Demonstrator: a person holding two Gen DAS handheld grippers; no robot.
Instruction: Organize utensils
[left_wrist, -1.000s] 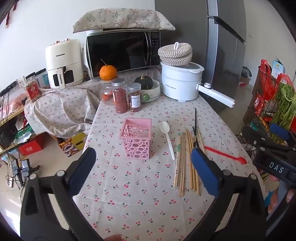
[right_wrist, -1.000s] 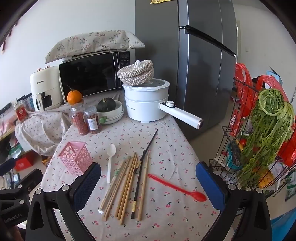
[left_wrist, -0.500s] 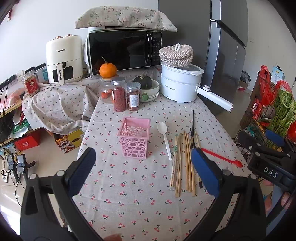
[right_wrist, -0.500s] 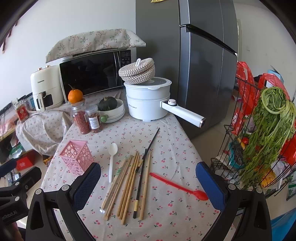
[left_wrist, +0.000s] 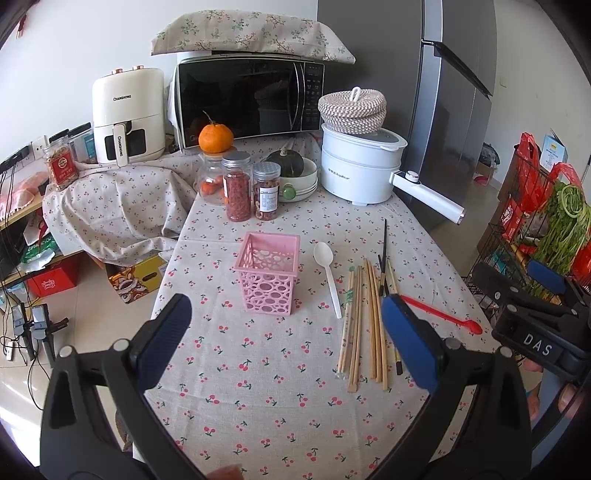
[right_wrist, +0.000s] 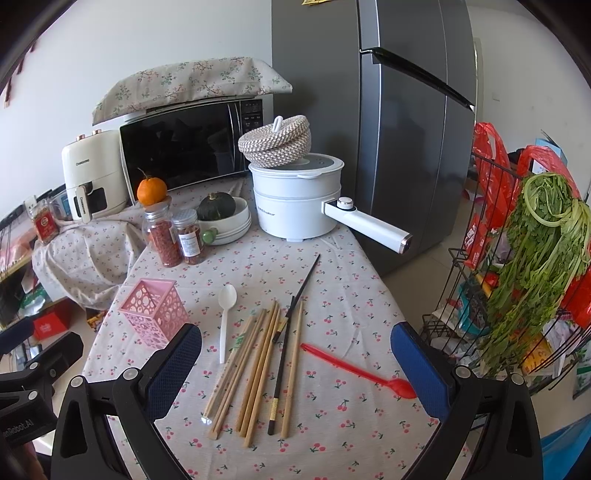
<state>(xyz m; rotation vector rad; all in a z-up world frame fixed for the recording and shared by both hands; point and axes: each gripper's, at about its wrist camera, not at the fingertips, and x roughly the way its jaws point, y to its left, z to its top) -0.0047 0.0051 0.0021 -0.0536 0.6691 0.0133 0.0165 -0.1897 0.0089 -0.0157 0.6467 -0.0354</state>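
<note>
- Both grippers hover above the table's near edge with jaws spread wide and empty: the left gripper (left_wrist: 286, 328) faces the pink basket, the right gripper (right_wrist: 295, 363) faces the chopsticks.
- Wooden chopsticks (right_wrist: 255, 365) lie bundled just ahead of the right gripper, long axes running near-to-far; the right hand is nearer.
- One black chopstick (right_wrist: 284, 354) lies among them; the red spoon (right_wrist: 354, 369) lies slantwise toward the right edge, the white spoon (right_wrist: 224, 321) left of the bundle.
- Mid-table, the pink basket (left_wrist: 269, 275) stands upright, empty.
- Jars (left_wrist: 238, 192) at the far edge hold dried red bits.
</note>
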